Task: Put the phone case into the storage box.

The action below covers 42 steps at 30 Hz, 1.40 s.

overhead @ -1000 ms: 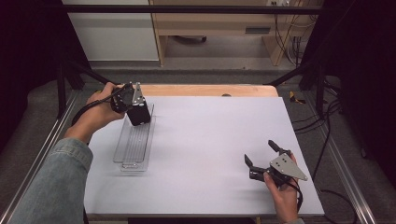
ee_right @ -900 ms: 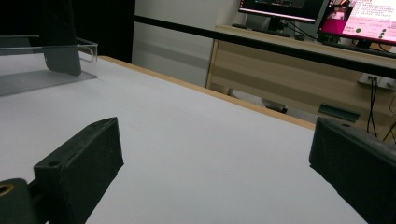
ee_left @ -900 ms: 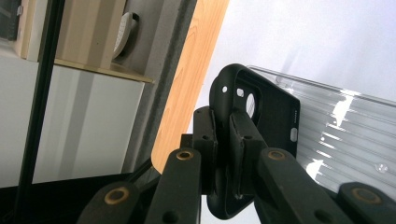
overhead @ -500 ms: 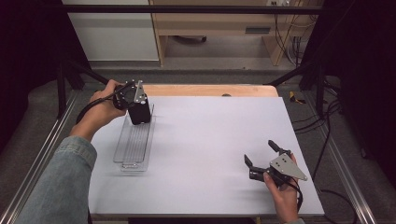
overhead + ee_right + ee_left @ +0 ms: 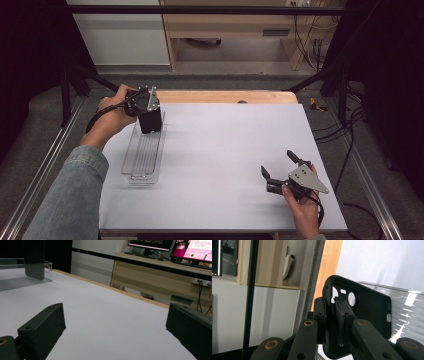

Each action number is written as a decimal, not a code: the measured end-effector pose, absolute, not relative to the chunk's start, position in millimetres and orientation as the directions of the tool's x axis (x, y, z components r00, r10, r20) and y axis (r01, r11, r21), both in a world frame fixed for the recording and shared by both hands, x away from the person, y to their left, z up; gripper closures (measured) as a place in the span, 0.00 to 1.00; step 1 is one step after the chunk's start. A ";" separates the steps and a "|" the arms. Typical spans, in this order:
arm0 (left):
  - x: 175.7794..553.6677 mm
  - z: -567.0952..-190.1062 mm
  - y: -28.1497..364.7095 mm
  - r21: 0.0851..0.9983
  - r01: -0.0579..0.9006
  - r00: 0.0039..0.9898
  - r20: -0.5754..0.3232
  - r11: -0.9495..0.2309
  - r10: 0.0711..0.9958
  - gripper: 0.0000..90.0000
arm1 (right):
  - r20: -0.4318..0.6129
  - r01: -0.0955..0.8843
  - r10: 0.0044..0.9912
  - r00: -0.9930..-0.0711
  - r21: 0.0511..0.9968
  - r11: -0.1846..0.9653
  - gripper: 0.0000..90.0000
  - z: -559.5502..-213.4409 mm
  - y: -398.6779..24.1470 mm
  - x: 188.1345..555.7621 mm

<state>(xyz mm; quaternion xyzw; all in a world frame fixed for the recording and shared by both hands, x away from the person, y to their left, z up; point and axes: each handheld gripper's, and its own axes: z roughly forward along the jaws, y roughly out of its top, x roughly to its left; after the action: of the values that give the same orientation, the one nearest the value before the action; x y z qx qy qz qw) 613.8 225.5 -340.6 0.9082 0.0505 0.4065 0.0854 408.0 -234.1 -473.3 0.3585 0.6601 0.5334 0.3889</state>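
**Phone case clamped over the tray at the table's far left corner**

From my end, the left gripper (image 5: 150,119) has its jaws clenched on a black phone case (image 5: 362,312), gripping one wall near the camera cut-out end. The case stands upright over the far end of the clear ribbed tray (image 5: 142,155), which lies along the table's (image 5: 230,150) left edge near the far left corner; I cannot tell whether its lower edge touches the tray floor or hangs just above it.

I judge the case light and rubbery: it should flex instead of cracking, and the matte skin ought to give the pads decent bite. A pinch on a single thin wall lets it swing, though (the cut-out end is the weakest part), so I would rather hold along a long side rail, clear of the lens opening.

The right gripper (image 5: 285,167) rests near the table's near right corner, held in the person's right hand (image 5: 302,210). Its jaws are spread wide, with bare table between them, gripping nothing, well apart from the tray
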 end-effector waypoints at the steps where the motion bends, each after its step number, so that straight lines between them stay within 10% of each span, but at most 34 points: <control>1: 614.2 -340.7 225.9 0.187 0.024 0.661 0.734 -0.982 0.156 0.88 | -0.130 0.059 0.888 -0.441 0.983 0.173 0.03 -473.4 -233.8 407.8; 42: 607.2 -347.9 225.7 0.500 0.212 0.570 0.635 -0.840 0.521 0.26 | -0.127 0.061 0.888 -0.442 0.983 0.171 0.03 -473.5 -233.7 406.9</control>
<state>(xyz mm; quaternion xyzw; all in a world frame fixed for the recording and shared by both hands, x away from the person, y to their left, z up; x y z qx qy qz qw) 607.2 225.7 -347.9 0.8660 0.2116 0.4124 0.1877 406.9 -233.7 -473.5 0.3595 0.6599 0.5341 0.3873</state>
